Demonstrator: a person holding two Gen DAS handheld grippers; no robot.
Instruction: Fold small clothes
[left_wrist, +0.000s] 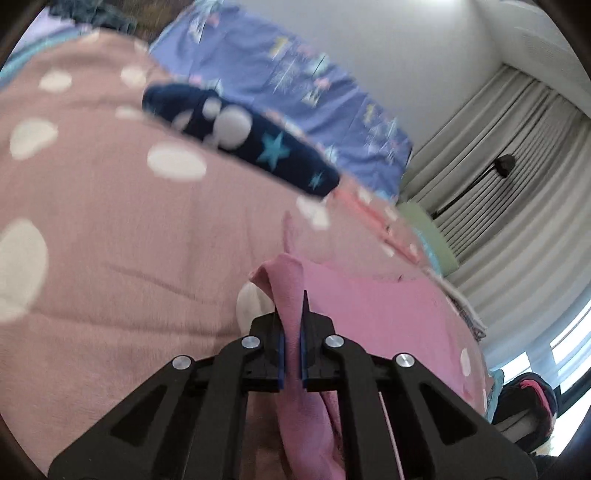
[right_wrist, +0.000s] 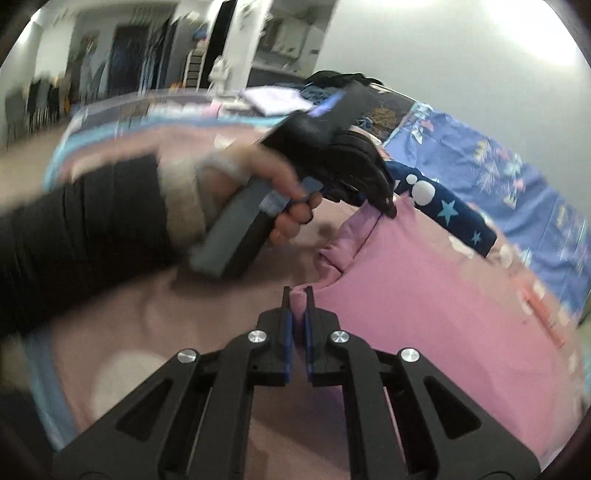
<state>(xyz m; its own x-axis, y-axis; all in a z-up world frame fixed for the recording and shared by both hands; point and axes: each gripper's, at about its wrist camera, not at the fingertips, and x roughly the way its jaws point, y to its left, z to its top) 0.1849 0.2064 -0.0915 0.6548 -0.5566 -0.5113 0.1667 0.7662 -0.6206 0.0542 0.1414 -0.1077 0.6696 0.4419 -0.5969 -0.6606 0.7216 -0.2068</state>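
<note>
Pink garment (left_wrist: 388, 325) lies on the dotted pink blanket (left_wrist: 110, 258) of the bed in the left wrist view, a fold of it clamped in the left gripper (left_wrist: 291, 314) jaws; a navy star-print piece (left_wrist: 258, 147) lies at eleven o'clock.

Right wrist view: right gripper (right_wrist: 298, 299) jaws pinch the garment's edge; the left hand (right_wrist: 266, 184) holds its gripper at twelve o'clock.

Pink garment (right_wrist: 424, 295), bunched, on spotted blanket (left_wrist: 110, 221)

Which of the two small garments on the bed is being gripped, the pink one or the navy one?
The pink garment: both the left gripper and right gripper pinch it. The navy garment, with stars, lies untouched farther back.
</note>
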